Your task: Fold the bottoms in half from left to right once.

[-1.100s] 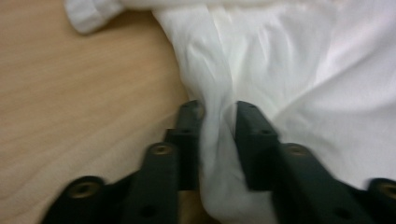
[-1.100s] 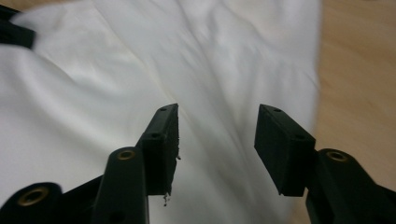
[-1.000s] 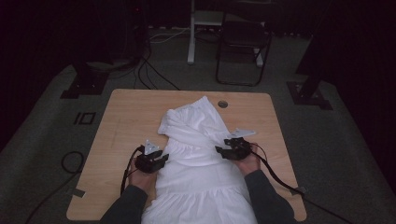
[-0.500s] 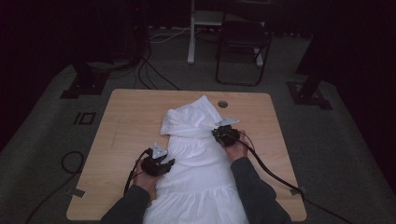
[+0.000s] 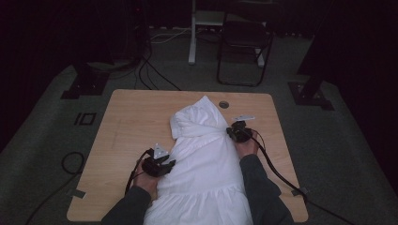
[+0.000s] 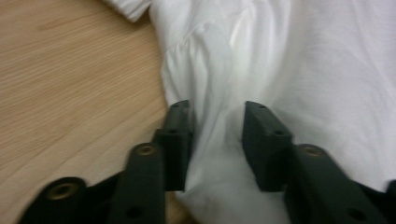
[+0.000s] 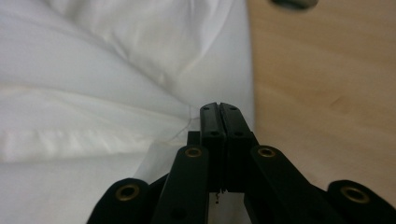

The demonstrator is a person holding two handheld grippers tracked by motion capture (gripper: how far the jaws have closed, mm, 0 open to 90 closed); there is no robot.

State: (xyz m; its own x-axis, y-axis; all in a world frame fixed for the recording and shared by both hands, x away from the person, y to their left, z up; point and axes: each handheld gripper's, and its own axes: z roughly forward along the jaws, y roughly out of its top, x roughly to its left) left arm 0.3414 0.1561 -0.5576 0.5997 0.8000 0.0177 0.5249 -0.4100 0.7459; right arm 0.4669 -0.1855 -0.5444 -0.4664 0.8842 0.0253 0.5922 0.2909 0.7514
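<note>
A: Where does the white garment [image 5: 206, 159] lie?

B: Down the middle of the wooden table [image 5: 136, 117], from about 12 o'clock, where it is bunched into a folded peak, to 6 o'clock, where its gathered hem runs off the near edge and is cut off by the frame.

A: And the left gripper [image 5: 164, 165]?

B: At about 8 o'clock on the garment's edge. In the left gripper view [image 6: 215, 122] its 2 jaws stand partly apart with a raised fold of cloth between them. The cloth touches the inner faces, but I cannot tell whether the pads press on it.

A: The right gripper [image 5: 233, 131]?

B: At about 2 o'clock on the cloth's other edge. In the right gripper view [image 7: 219, 108] the jaws have just been closing and now meet face to face, with no gap. A thin corner of fabric sits right at their left side, yet whether any is pinched inside is hidden by the jaws themselves.

A: Anything else hard to read?

B: The person's forearms are cut off at the bottom. The floor beyond the table is dark, where a folding chair [image 5: 244, 42] shows dimly at 12 o'clock. A round hole [image 5: 224, 104] in the tabletop lies just beside the garment's peak, at about 1 o'clock.
</note>
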